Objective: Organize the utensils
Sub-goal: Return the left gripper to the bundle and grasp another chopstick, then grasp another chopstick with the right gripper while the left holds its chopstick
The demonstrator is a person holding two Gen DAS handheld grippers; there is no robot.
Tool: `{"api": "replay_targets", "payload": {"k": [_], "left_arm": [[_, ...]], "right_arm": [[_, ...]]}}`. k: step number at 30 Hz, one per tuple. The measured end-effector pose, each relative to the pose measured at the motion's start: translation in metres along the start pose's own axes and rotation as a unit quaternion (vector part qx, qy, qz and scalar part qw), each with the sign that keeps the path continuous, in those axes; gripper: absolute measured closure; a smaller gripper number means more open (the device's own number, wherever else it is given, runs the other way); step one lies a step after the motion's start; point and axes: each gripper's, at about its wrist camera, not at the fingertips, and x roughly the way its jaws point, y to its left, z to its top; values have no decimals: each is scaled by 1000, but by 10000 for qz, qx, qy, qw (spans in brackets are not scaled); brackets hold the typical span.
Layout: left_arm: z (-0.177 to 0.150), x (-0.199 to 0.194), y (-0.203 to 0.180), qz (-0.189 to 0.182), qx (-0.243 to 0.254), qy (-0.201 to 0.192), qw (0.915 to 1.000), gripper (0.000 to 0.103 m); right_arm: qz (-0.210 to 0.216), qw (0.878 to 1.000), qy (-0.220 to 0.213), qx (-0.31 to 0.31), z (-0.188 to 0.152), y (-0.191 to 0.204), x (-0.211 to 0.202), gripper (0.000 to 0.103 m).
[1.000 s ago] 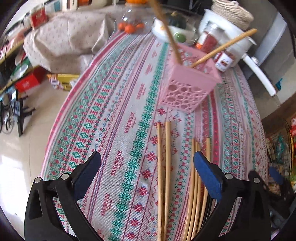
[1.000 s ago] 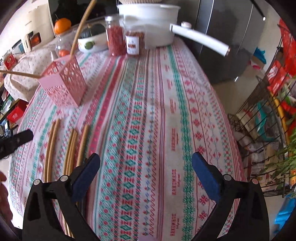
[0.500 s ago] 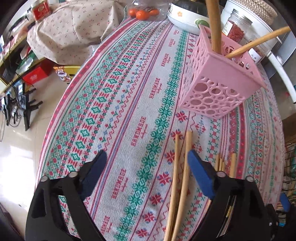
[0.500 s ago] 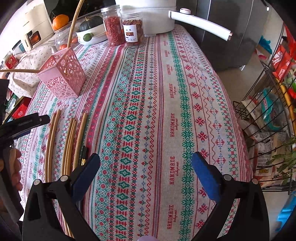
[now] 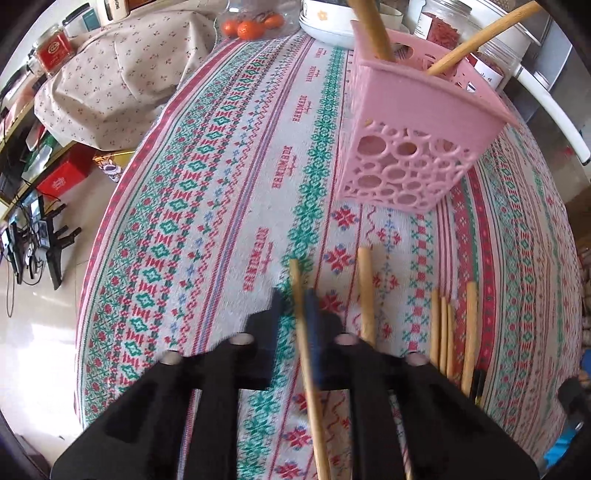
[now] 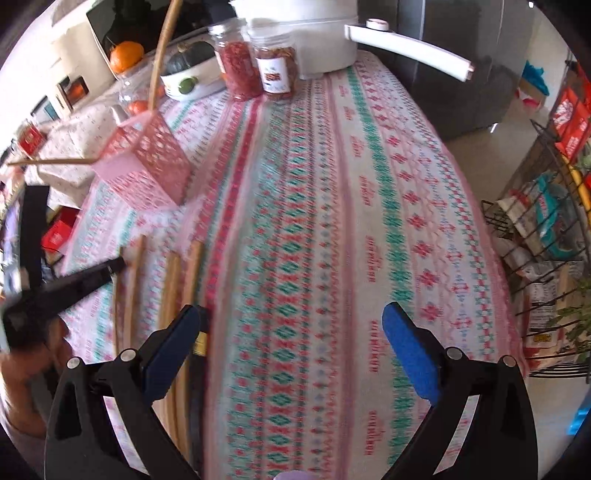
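My left gripper (image 5: pixel 295 306) is shut on a wooden chopstick (image 5: pixel 308 358) lying on the patterned tablecloth. A second chopstick (image 5: pixel 365 291) lies just right of it, and several more (image 5: pixel 448 332) lie further right. A pink perforated holder (image 5: pixel 410 147) stands ahead with two wooden utensils in it. In the right wrist view my right gripper (image 6: pixel 291 339) is open and empty above the cloth. The holder (image 6: pixel 144 170) stands at its far left, the chopsticks (image 6: pixel 173 280) lie at its left, and the left gripper (image 6: pixel 74 284) is there too.
Two jars (image 6: pixel 258 62), a white pot with a long handle (image 6: pixel 406 51), a bowl (image 5: pixel 332 26) and oranges (image 5: pixel 247 27) stand at the table's far end. A wire rack (image 6: pixel 546 236) stands right of the table. A cloth-covered heap (image 5: pixel 110 74) lies to the left.
My left gripper moved forward and right and closed on the leftmost chopstick. My right gripper stayed open and shifted a little; its view is blurred.
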Motion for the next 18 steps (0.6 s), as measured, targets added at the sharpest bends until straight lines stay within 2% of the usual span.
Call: {"api": "replay_targets", "payload": {"k": [7, 11, 14, 18], "left_arm": [[-14, -11, 40, -192, -239, 120, 9995, 99], [-15, -35, 68, -209, -393, -104, 9990, 99], [-15, -56, 86, -161, -448, -346, 9983, 99], [-11, -75, 113, -110, -615, -617, 9961, 99]], "right_arm": [[178, 9992, -317, -189, 12, 59, 2, 7], [103, 9977, -501, -440, 17, 104, 13, 7], [-101, 9955, -519, -782, 18, 142, 30, 17], [-266, 9936, -326, -1046, 15, 174, 51, 32]]}}
